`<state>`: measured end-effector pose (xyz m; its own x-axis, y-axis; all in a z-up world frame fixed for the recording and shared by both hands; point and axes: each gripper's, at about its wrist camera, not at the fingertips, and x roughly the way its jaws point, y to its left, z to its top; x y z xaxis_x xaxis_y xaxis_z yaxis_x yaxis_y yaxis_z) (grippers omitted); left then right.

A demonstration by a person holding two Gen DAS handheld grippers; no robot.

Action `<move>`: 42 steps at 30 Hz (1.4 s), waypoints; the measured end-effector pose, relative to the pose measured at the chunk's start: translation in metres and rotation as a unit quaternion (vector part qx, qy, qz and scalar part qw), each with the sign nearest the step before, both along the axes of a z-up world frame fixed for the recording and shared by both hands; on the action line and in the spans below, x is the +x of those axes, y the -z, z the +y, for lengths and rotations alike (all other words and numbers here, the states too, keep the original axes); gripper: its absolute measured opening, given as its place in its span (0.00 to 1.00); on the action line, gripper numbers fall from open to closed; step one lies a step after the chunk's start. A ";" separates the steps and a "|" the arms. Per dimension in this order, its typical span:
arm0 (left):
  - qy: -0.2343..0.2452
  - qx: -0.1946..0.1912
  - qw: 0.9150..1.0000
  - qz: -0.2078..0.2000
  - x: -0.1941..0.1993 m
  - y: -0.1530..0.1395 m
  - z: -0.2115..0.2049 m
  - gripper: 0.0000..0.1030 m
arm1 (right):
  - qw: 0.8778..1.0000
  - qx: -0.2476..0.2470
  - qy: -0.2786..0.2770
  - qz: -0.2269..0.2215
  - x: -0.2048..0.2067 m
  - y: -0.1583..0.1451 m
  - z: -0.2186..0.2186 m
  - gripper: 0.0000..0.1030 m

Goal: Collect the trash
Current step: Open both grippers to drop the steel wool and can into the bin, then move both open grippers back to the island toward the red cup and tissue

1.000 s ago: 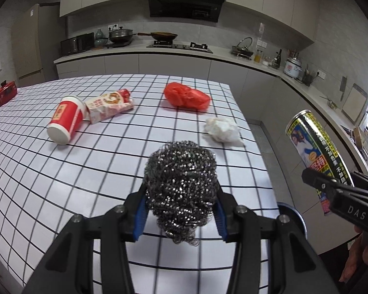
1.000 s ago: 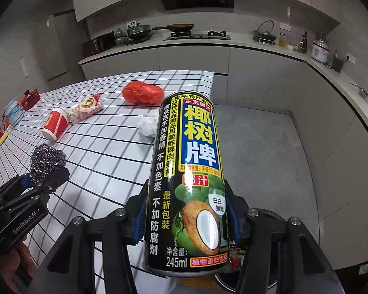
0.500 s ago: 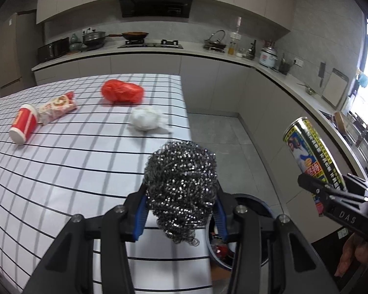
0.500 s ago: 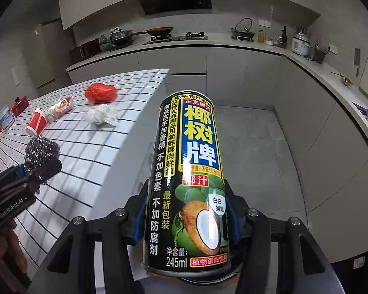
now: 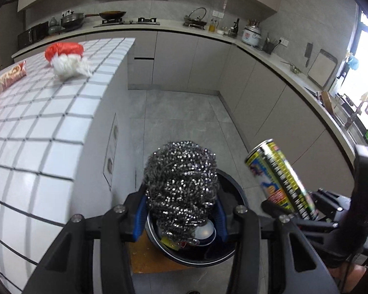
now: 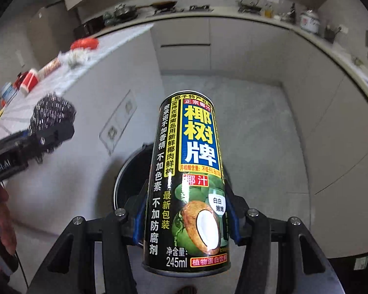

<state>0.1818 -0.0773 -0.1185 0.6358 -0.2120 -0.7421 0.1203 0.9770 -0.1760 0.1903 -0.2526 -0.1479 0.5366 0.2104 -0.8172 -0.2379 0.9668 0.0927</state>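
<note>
A: Trash is being carried in both tools. The left gripper [image 5: 181, 216] is squeezing a steel-wool scourer [image 5: 181, 191] directly above the dark bin [image 5: 235, 252], while the right gripper [image 6: 185, 216] is clamping a coconut-juice can [image 6: 187, 183] over the same bin [image 6: 122, 178].

B: How is each piece likely handling?

A: The scourer is probably springy and light, so pinching across its middle is suiting it. The can is rigid but smooth, probably slippery; the pads are gripping its lower body, and it is tilting forward.

B: And what is waiting?

A: Well away from the bin, on the tiled counter [image 5: 36, 127], a white wad [image 5: 68, 68], red bag [image 5: 63, 50] and snack wrapper [image 5: 11, 76] are lying.
</note>
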 end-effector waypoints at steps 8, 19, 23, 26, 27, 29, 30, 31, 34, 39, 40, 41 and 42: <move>-0.008 -0.014 1.000 0.010 -0.002 0.034 -0.029 0.50 | 0.999 -0.038 -0.003 0.006 0.009 0.071 -0.034 0.85; -0.050 -0.001 0.999 0.018 0.000 0.025 -0.031 0.83 | 1.000 -0.020 0.020 0.006 0.001 0.081 -0.055 0.85; -0.054 0.009 0.998 0.017 -0.002 0.017 -0.030 0.83 | 1.000 -0.021 0.007 -0.002 -0.001 0.068 -0.048 0.85; -0.057 0.015 0.998 0.012 -0.004 0.010 -0.027 0.83 | 1.000 -0.018 0.001 -0.011 0.002 0.042 -0.042 0.85; -0.059 0.018 0.998 0.011 -0.004 0.006 -0.025 0.83 | 1.000 -0.016 -0.001 -0.014 0.002 0.034 -0.041 0.85; -0.067 0.021 0.998 0.007 -0.006 -0.003 -0.018 0.83 | 1.000 -0.012 -0.001 -0.022 0.004 0.019 -0.039 0.85; -0.071 0.024 0.997 0.004 -0.007 -0.009 -0.014 0.83 | 1.000 -0.011 -0.001 -0.024 0.005 0.012 -0.038 0.86; -0.074 0.025 0.997 0.000 -0.008 -0.013 -0.010 0.83 | 1.000 -0.006 -0.001 -0.029 0.006 0.003 -0.034 0.86; -0.086 0.033 0.996 -0.016 -0.013 -0.031 0.004 0.91 | 0.999 0.003 -0.002 -0.042 0.008 -0.020 -0.025 0.89; -0.113 0.047 0.992 -0.036 -0.021 -0.054 0.040 0.92 | 0.997 0.010 -0.021 -0.068 0.015 -0.061 0.011 0.89; -0.120 0.046 0.991 -0.039 -0.023 -0.057 0.051 0.92 | 0.997 0.012 -0.026 -0.077 0.016 -0.071 0.023 0.89; -0.127 0.046 0.990 -0.041 -0.024 -0.058 0.060 0.92 | 0.996 0.014 -0.030 -0.081 0.018 -0.077 0.032 0.89; -0.135 0.046 0.989 -0.040 -0.025 -0.060 0.073 0.92 | 0.996 0.017 -0.035 -0.084 0.020 -0.083 0.042 0.89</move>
